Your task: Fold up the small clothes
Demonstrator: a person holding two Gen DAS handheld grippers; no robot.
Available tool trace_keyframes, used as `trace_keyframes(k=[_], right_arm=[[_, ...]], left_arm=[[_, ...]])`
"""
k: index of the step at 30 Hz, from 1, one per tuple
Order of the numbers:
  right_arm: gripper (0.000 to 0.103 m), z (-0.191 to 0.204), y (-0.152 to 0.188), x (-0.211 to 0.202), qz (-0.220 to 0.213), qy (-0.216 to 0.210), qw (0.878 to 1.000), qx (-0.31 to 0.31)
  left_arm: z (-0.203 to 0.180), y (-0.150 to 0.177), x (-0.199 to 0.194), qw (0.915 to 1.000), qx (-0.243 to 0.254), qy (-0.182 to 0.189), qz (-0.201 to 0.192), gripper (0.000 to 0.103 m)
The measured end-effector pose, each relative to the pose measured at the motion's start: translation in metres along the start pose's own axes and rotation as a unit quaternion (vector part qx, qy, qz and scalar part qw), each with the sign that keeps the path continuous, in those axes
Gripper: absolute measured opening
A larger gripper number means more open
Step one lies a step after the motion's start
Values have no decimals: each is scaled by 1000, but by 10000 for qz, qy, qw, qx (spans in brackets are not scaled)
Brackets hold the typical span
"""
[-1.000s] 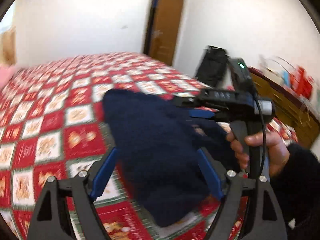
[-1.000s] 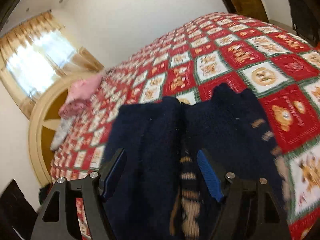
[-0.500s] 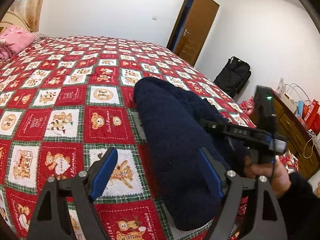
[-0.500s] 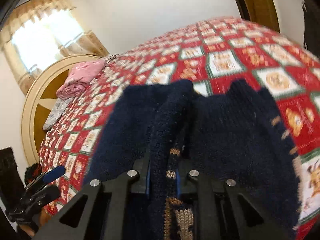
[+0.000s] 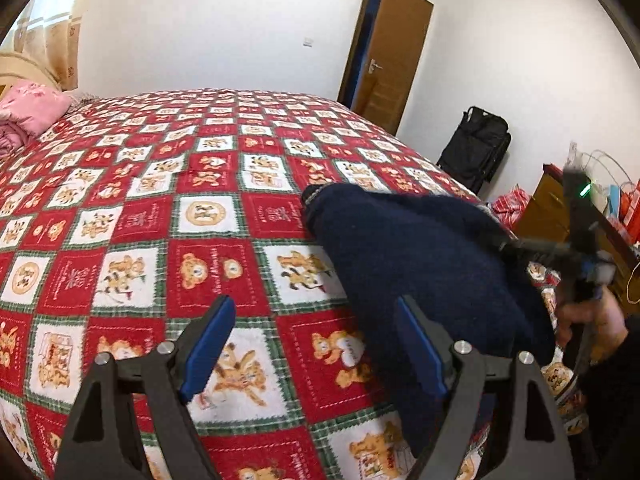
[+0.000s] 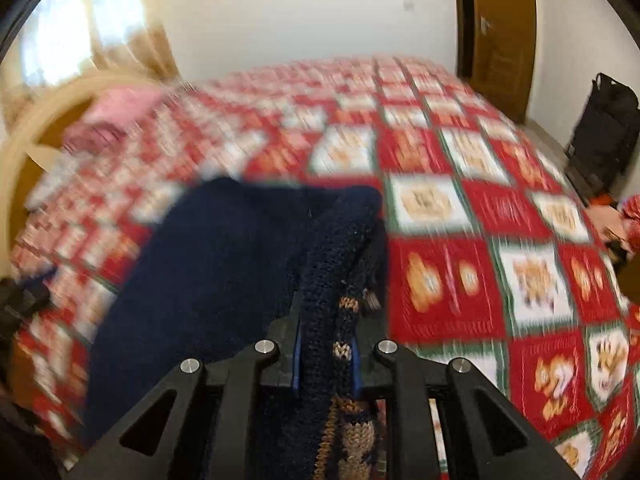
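Observation:
A dark navy knitted garment (image 5: pixel 420 264) with a tan patterned trim lies on the red checked bedspread (image 5: pixel 160 208) near the bed's front right corner. My right gripper (image 6: pixel 325 354) is shut on a bunched fold of the garment (image 6: pixel 248 264), trim showing between its blue pads. In the left wrist view the right gripper (image 5: pixel 520 246) shows blurred at the garment's right edge, held by a hand (image 5: pixel 588 320). My left gripper (image 5: pixel 316 344) hangs open above the bedspread, its right finger (image 5: pixel 420 344) over the garment's left edge, nothing gripped.
Pink folded bedding (image 5: pixel 28 112) lies by the curved wooden headboard (image 6: pixel 36 136) at the far left. A brown door (image 5: pixel 392 52), a black bag (image 5: pixel 476 148) and a cluttered wooden dresser (image 5: pixel 560 208) stand to the right of the bed.
The right gripper's jaws went from wide apart to shut on the garment's fold and swung sideways. The left gripper shifted left, so the garment now lies at its right finger.

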State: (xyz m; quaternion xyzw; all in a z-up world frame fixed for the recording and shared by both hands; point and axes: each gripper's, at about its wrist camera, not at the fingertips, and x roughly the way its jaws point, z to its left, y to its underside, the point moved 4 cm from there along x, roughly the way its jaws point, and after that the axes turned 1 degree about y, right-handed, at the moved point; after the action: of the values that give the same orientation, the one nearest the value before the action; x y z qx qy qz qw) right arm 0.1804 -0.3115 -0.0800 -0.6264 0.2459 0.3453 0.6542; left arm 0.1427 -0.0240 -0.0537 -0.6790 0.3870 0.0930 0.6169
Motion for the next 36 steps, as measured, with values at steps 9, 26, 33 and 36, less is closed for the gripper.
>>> trace_keyframes(k=[9,26,33,36], right_arm=[[24,-19,3,-22,-384,-363,9969,584],[22,37,94,-48,185,149,9996,-122],[22,23,91,-77,130,-229,9990,361],[24,24,57,-105,-498,-267,9981,265]], left_arm=[[-37,6,24,9985,464,-26,274,84],[-83,31,49,9930,977,-95,654,84],[-81,35,37,9916,1027,133,771,84],[-79,18,27,9931,1051,109,499,84]])
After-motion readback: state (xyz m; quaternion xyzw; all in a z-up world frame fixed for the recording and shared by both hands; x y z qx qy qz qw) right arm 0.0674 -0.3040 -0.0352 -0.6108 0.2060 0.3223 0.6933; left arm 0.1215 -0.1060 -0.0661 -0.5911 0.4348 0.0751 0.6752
